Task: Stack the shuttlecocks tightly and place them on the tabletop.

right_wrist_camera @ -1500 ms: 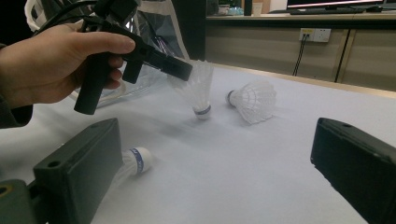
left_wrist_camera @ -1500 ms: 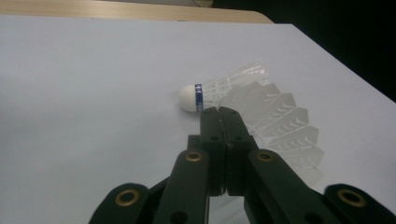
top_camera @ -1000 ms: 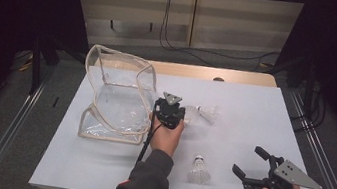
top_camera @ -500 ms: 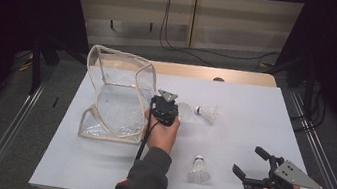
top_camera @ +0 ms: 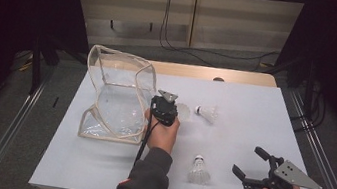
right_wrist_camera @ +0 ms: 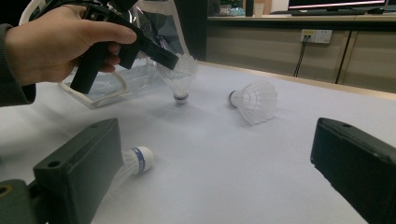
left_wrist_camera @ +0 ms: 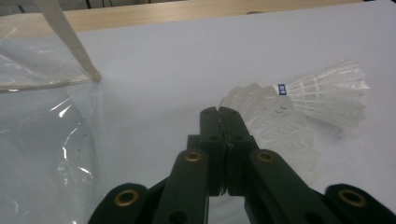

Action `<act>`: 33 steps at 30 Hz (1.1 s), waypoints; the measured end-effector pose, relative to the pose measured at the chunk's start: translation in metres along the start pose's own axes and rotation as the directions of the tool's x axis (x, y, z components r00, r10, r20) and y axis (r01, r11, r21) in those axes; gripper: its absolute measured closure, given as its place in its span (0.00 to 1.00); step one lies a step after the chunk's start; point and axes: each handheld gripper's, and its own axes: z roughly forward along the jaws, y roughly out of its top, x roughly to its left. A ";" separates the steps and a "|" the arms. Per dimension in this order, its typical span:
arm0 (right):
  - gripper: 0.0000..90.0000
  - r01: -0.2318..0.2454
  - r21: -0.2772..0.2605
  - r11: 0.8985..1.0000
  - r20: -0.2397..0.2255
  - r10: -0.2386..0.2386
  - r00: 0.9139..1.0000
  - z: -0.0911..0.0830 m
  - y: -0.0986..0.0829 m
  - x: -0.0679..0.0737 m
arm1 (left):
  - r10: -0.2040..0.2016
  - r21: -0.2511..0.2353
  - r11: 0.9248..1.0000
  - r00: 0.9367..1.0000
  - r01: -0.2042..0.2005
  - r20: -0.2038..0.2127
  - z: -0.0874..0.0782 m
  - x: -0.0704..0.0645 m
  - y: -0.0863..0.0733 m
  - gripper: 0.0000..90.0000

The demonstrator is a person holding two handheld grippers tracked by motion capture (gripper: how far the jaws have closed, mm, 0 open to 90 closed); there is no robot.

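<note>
Shuttlecocks were going into the clear bag, as I judged it, and my left gripper had one pinched by the edge of its feather skirt. In the left gripper view the fingers met flat, with the held shuttlecock bulging out to their right; in the right gripper view it hung cork-down just off the desk, close to the bag's near rim. The grip was thin, on feathers alone, so I reckoned the carry wanted to be slow and level, lifting over the bag's rim rather than brushing it, and letting go only once the cork was well inside the mouth. A jerk could have slipped the skirt free or crushed it. A second shuttlecock lay on its side just beyond the held one, apart from it. My right gripper hovered low at the desk's right, fingers wide and holding nothing, with a third shuttlecock near its left finger, not touching, cork pointing away from the skirt toward the middle.
</note>
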 end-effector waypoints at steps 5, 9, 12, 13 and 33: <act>0.02 -0.001 0.000 1.000 -0.001 0.001 1.000 0.000 0.000 0.000 | -0.020 -0.014 1.000 0.999 0.020 0.035 0.005 -0.004 -0.001 0.94; 0.02 -0.004 0.000 1.000 -0.001 0.004 1.000 0.000 0.000 0.000 | -0.033 -0.021 0.999 0.999 0.033 0.042 0.007 -0.003 -0.001 0.92; 0.02 -0.003 -0.002 1.000 -0.002 0.003 1.000 0.000 0.000 0.000 | -0.037 -0.042 0.998 0.998 0.039 0.050 0.010 -0.003 -0.001 0.92; 0.02 -0.002 -0.002 1.000 -0.002 0.002 1.000 0.000 0.000 0.000 | -0.040 -0.046 0.998 0.998 0.043 0.058 0.010 -0.003 -0.001 0.92; 0.02 -0.003 0.000 1.000 -0.006 0.003 1.000 0.000 0.000 0.000 | 0.000 -0.056 0.998 1.000 0.000 -0.002 0.007 0.002 0.000 0.99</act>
